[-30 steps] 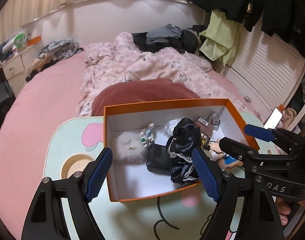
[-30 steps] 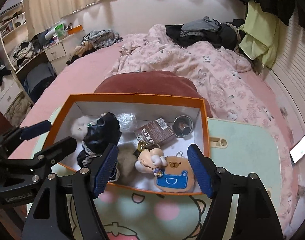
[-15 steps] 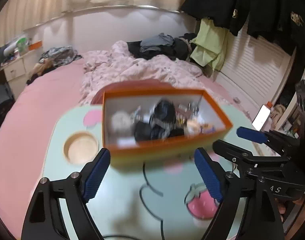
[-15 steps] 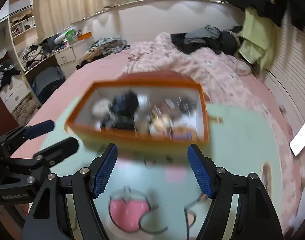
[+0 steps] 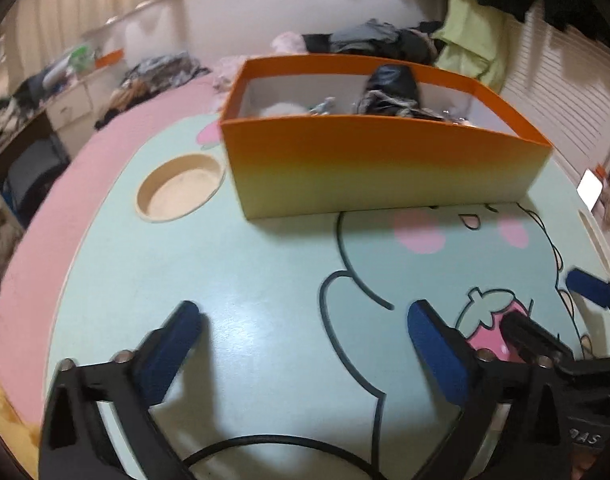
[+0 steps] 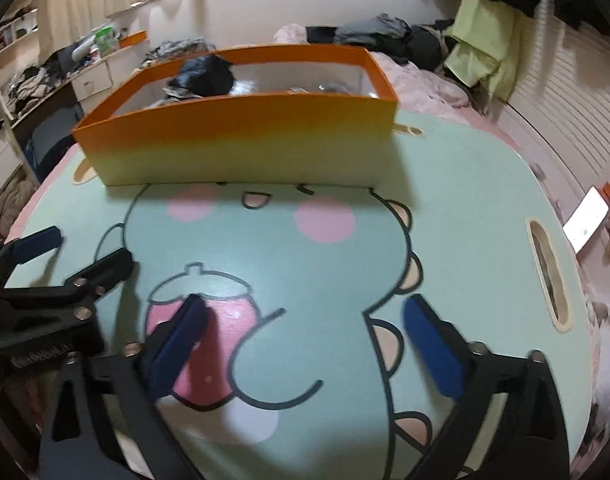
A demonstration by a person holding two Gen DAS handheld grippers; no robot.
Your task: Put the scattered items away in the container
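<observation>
Left wrist view: the orange box (image 5: 385,168) stands at the far edge of the mint-green tabletop (image 5: 245,280), just beside the round recess (image 5: 179,188) near the far left corner. Inside it, a black garment (image 5: 389,88) rises above the rim and a white fluffy item (image 5: 281,110) sits lower; other contents are too hidden to name. The left gripper (image 5: 301,336) hangs over the near edge, jaws opening, nothing between them. Right wrist view: the right gripper (image 6: 305,332) is over the printed strawberry (image 6: 221,344), jaws likewise opening and empty. Both are well apart from the box. A lit phone (image 6: 587,224) lies off the right edge.
</observation>
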